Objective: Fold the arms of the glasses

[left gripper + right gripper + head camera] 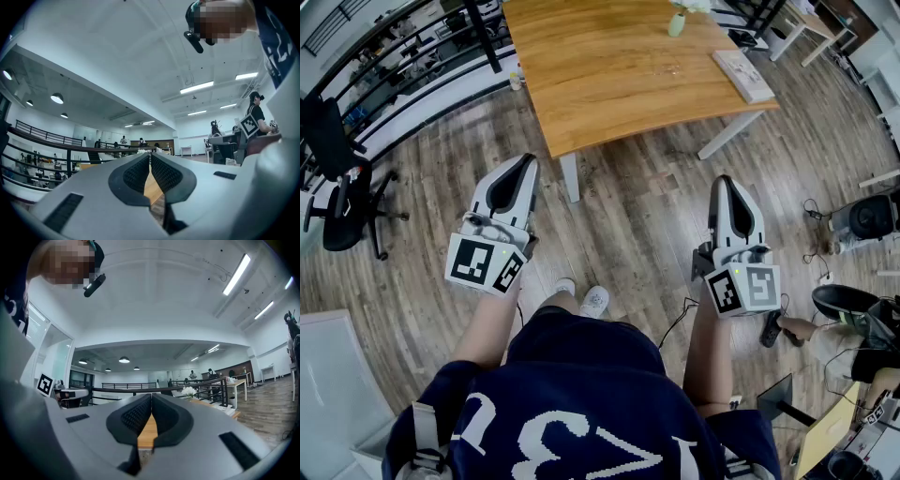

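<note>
**A:** What did the head view give you?

**B:** A person stood on a wood floor with a gripper in each hand, both held level. The left gripper [521, 161] and the right gripper [724, 180] pointed ahead at a wooden table [619, 66], whose near edge lay just beyond their tips. A flat white object [743, 75] lay on the table ahead of the right gripper. A small vase [677, 21] stood farther off, between the two grippers' lines.

**A:** And the glasses?

**B:** I couldn't pick them out. They may have been on that table, but at that distance they were too small to tell.

**A:** The left gripper view?

**B:** Its jaws met at the tips, with nothing between the ribbed pads [136, 176]. Only a sliver of tabletop showed through the gap lower down. A black railing [47, 150] ran off to that gripper's left.

**A:** And the right gripper view?

**B:** Much the same: the jaws were closed tip to tip and empty. The table edge showed below the pads, and white flowers [188, 391] stood ahead, a little right of the tips.
</note>
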Demonstrator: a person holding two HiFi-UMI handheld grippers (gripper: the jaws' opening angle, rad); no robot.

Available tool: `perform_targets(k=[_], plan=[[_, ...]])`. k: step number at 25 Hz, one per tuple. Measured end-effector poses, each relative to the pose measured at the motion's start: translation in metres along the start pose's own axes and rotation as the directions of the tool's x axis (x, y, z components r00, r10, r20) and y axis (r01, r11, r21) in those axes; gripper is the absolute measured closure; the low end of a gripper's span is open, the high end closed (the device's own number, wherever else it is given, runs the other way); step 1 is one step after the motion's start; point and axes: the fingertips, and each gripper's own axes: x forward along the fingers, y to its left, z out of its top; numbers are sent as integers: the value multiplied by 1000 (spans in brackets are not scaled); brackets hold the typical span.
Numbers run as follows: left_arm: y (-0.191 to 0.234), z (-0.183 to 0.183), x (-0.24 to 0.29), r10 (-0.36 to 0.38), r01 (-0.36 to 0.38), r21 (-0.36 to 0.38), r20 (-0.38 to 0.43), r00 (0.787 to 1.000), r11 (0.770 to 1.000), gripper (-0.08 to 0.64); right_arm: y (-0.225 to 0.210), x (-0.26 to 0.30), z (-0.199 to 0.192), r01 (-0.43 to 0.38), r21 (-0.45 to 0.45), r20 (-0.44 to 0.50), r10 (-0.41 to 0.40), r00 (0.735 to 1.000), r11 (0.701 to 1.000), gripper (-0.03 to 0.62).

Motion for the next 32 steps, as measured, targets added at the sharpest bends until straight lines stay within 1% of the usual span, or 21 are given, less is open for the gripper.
perform_targets(k=[4,6,8,11,17,23,27,32], plan=[[-5,6,-5,0,0,4,22,1000,1000,535,7,-9,5,2,-4,30,-2,1000,1000,566],[-9,7,-7,-2,1,5,26,1000,1000,535,7,-12,7,4,17,50,-5,999,1000,566],[-13,8,-10,-3,3,8,24,1000,1000,535,9,-15,8,-11,39,58,8,998,999,565],[-13,10,-10,-1,0,12,25,1000,1000,535,9,-15,11,-21,47,71,18,997,999,565],[-3,6,5,0,0,6,22,1000,1000,535,3,0,7,-15,57,68,11,998,998,565],[17,-1,53,-31,31,-9,36,999,999,535,-18,36,10,13,46,72,-16,997,999,565],[50,2,93,-55,56,-18,50,997,998,535,-23,80,17,24,35,70,-26,997,999,565],[93,0,146,-107,109,-23,53,993,994,535,-32,137,20,69,49,79,-73,994,996,565]])
